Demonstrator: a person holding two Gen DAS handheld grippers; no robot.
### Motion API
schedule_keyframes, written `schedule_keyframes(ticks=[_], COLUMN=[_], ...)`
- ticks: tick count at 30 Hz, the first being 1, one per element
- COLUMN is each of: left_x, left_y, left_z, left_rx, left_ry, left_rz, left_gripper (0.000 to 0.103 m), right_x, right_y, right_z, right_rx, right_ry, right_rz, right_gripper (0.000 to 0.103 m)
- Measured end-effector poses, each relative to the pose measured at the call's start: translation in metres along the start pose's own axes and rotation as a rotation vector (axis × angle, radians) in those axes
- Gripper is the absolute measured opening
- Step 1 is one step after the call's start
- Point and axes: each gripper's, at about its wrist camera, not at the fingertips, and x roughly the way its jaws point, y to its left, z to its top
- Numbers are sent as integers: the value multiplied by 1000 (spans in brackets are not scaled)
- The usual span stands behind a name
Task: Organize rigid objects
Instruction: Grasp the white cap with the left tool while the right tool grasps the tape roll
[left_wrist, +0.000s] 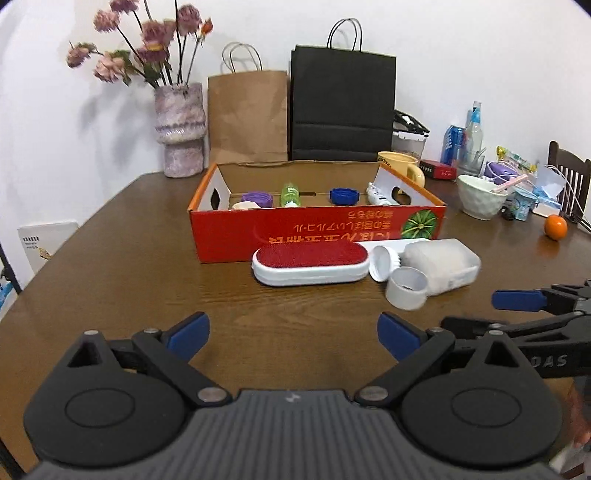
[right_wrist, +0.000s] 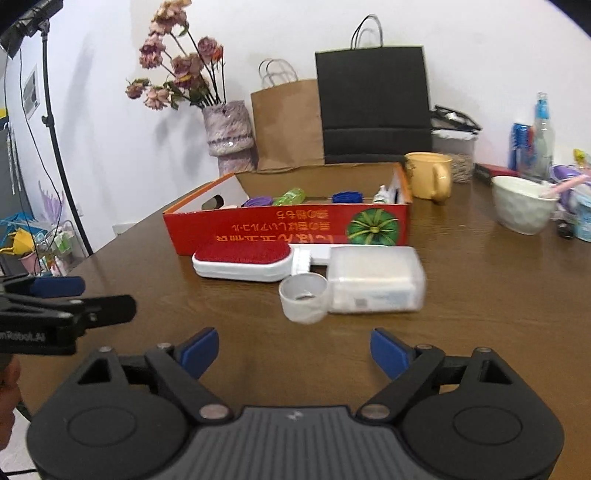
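Before red box (left_wrist: 317, 236) on desk (left_wrist: 129, 280): lint brush (left_wrist: 310, 264), white cup (left_wrist: 406, 288), frosted case (left_wrist: 443, 266) (touching); left gripper (left_wrist: 293, 334), right gripper (right_wrist: 294, 349) jaws wide, empty

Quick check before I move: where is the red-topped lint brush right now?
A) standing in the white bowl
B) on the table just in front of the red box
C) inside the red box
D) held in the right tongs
B: the lint brush lies flat on the table against the front wall of the red box, and both the left tongs and right tongs are open and empty.
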Motion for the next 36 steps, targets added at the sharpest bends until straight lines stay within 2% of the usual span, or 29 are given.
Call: schedule_keyframes(ticks=[4,5,6,7,11,13,16,19,24,25,27,31,34,35,36], left_x=[27,34,38,43,54,58,63,68,85,91,105,125,137,139,141], left_y=[3,4,6,8,13,14,9,-4,-57,-67,-83,-97,-105,-108,-110], left_z=[7,8,8,9,9,9,10,13,24,25,27,26,26,27,26], left_rx=[10,7,3,-1,-7,-4,0,-13,34,47,60,59,72,78,83], left_ry=[17,23,27,32,43,46,50,52,14,26,66,101,114,117,122], left_rz=[2,4,5,5,5,-3,-27,-85,-143,-164,-173,-185,-166,-163,-162], left_gripper=[97,97,95,93,85,85,83,82,79,74,68,68,68,65,57], right_x=[32,42,48,54,74,78,71,60,46,43,38,30,28,27,27], right_y=[6,7,9,9,16,16,7,-9,-46,-53,-65,-86,-93,-94,-95], right_z=[13,16,17,19,19,16,15,14,16,15,15,11,9,9,9], right_rx=[-2,-2,-5,-6,-29,-32,-19,-3,40,45,54,76,81,82,82], right_ry=[21,33,44,51,70,71,62,48,33,31,26,27,28,26,24], right_rz=[12,2,-11,-23,-70,-91,-101,-134,-185,-196,-212,-211,-198,-194,-190], right_gripper=[78,75,68,64,56,42,42,42,42,42,42,42,42,42,42])
